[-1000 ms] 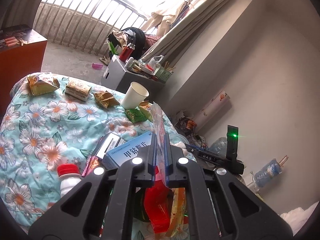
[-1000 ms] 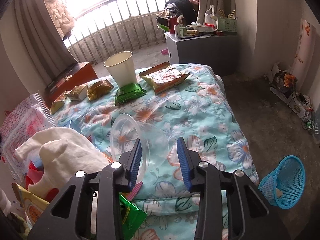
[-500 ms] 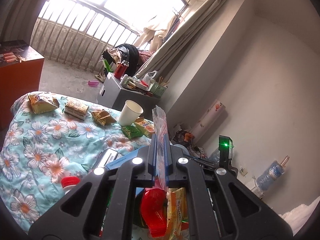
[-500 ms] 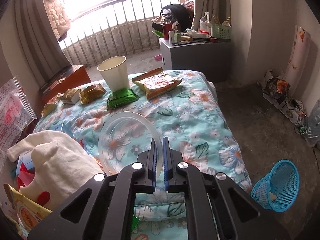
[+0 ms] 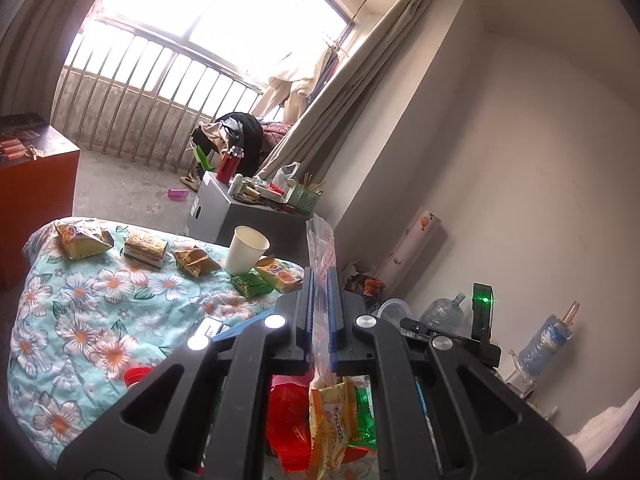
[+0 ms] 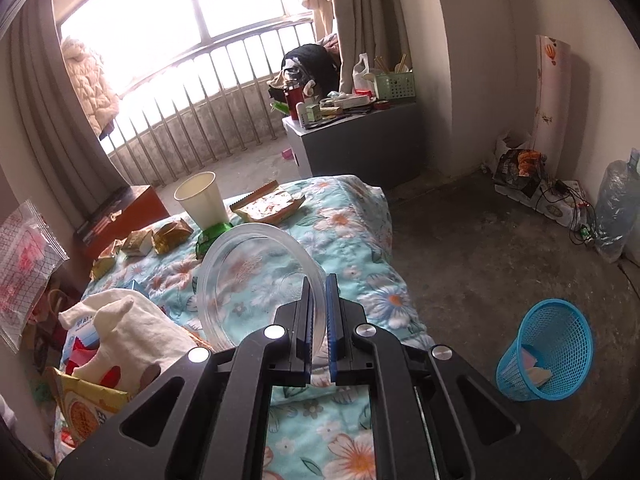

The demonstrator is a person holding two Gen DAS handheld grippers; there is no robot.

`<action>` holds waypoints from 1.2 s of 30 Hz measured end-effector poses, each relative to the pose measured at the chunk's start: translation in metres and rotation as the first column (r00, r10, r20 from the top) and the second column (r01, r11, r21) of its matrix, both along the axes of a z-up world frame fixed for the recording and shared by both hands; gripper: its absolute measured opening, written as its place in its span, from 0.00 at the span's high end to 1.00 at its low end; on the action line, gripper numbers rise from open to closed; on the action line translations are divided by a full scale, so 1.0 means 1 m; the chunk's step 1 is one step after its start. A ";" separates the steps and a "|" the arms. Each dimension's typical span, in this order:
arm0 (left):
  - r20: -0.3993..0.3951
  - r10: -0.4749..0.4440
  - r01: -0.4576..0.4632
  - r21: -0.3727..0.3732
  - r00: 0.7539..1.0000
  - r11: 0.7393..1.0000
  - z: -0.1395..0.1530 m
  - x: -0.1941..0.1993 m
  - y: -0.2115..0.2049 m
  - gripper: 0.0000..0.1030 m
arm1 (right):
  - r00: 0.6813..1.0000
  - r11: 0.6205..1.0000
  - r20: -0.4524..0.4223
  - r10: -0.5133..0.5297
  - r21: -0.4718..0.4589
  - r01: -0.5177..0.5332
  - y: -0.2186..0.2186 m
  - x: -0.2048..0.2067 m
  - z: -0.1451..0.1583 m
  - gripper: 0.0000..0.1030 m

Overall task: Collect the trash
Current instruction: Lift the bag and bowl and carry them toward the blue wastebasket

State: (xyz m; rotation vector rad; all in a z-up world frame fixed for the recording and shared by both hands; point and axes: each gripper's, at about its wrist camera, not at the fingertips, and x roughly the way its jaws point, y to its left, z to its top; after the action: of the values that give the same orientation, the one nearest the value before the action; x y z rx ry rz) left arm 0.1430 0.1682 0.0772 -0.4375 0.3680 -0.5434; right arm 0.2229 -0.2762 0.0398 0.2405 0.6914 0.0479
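Note:
My left gripper (image 5: 320, 280) is shut on the rim of a clear zip bag (image 5: 320, 236) with red print; the bag hangs below with red and yellow snack wrappers (image 5: 332, 428) inside. That same bag (image 6: 24, 264) shows at the left edge of the right wrist view. My right gripper (image 6: 318, 292) is shut on the rim of a clear plastic cup (image 6: 256, 276), lifted and tilted above the floral bedcover (image 6: 352, 240). A white paper cup (image 6: 200, 200), a green packet (image 5: 252, 283) and several snack wrappers (image 6: 268, 206) lie farther back on the bed.
A blue mesh waste basket (image 6: 548, 348) stands on the concrete floor to the right of the bed. A grey cabinet (image 6: 360, 140) with clutter sits by the window railing. A white cloth (image 6: 120, 332) and boxes lie at the near left.
My right gripper closed on the clear cup's rim and lifted it, swinging right. The left gripper rose a little with the bag still pinched.

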 end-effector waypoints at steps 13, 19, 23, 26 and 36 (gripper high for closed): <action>0.083 -0.140 0.136 0.050 0.987 0.989 0.030 -0.033 -0.054 0.96 | 0.989 0.987 0.058 -0.136 0.092 0.130 -0.050 -0.096 0.007 0.94; 0.056 -0.252 0.247 0.090 0.966 0.965 0.030 -0.036 -0.098 0.96 | 0.976 0.968 0.047 -0.214 0.143 0.205 -0.076 -0.127 -0.008 0.94; 0.027 -0.326 0.321 0.119 0.945 0.940 0.027 -0.032 -0.135 0.96 | 0.964 0.952 0.038 -0.264 0.170 0.255 -0.097 -0.144 -0.018 0.94; -0.005 -0.364 0.361 0.142 0.932 0.922 0.024 -0.026 -0.162 0.96 | 0.952 0.936 0.035 -0.304 0.196 0.292 -0.115 -0.154 -0.026 0.94; -0.119 -0.471 0.486 0.215 0.874 0.847 0.005 -0.008 -0.274 0.96 | 0.914 0.884 -0.003 -0.405 0.254 0.393 -0.183 -0.178 -0.057 0.94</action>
State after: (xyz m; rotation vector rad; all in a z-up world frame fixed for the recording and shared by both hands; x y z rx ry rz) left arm 0.1352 -0.1057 0.0822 -0.1219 0.6031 -0.9642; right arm 0.0450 -0.4595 -0.0175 0.6206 0.5735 -0.2559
